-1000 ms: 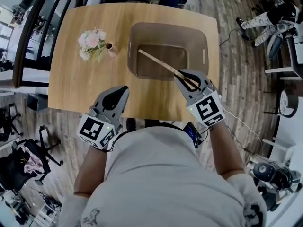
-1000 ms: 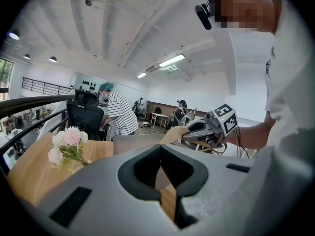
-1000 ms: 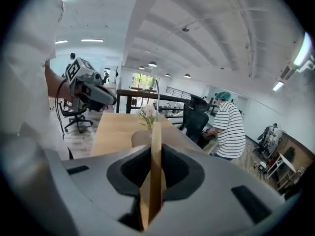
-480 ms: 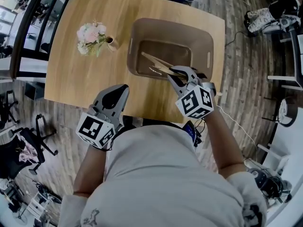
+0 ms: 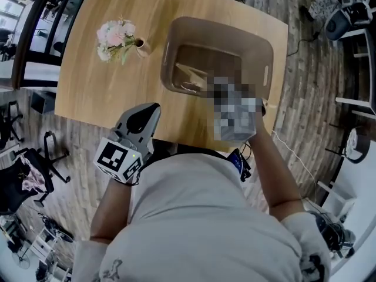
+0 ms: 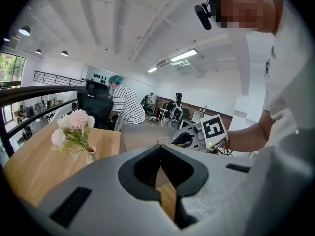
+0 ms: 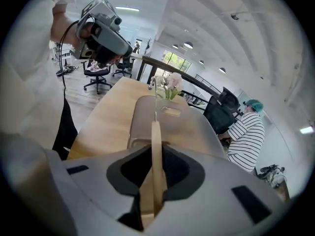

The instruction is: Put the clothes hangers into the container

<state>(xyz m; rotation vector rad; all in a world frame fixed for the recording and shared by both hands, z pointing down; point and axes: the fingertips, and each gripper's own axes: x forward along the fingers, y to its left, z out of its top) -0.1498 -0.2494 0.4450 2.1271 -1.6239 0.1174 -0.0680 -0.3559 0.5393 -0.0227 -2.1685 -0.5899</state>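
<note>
A taupe plastic container point(image 5: 265, 47) stands on the wooden table point(image 5: 94, 93). Wooden hangers point(image 5: 187, 73) lie inside it. My right gripper point(image 7: 155, 159) is over the container's near rim, hidden by a mosaic patch in the head view. Its jaws are opening, with a wooden hanger point(image 7: 156, 146) still upright between the pads and its wire hook point(image 7: 155, 96) pointing over the container point(image 7: 172, 124). My left gripper point(image 5: 149, 109) hovers at the table's near edge, shut with nothing in it. The left gripper view shows the right gripper point(image 6: 189, 140) at the container.
A small vase of pink and white flowers point(image 5: 117, 40) stands on the table left of the container. A person in a striped shirt point(image 6: 125, 102) sits beyond the table beside a black chair point(image 6: 98, 107). Office chairs and clutter stand on the floor around.
My right gripper has carried the hanger forward from the table's near edge to the container's near rim, and the hanger's far end has gone down inside. The left gripper has stayed put.
</note>
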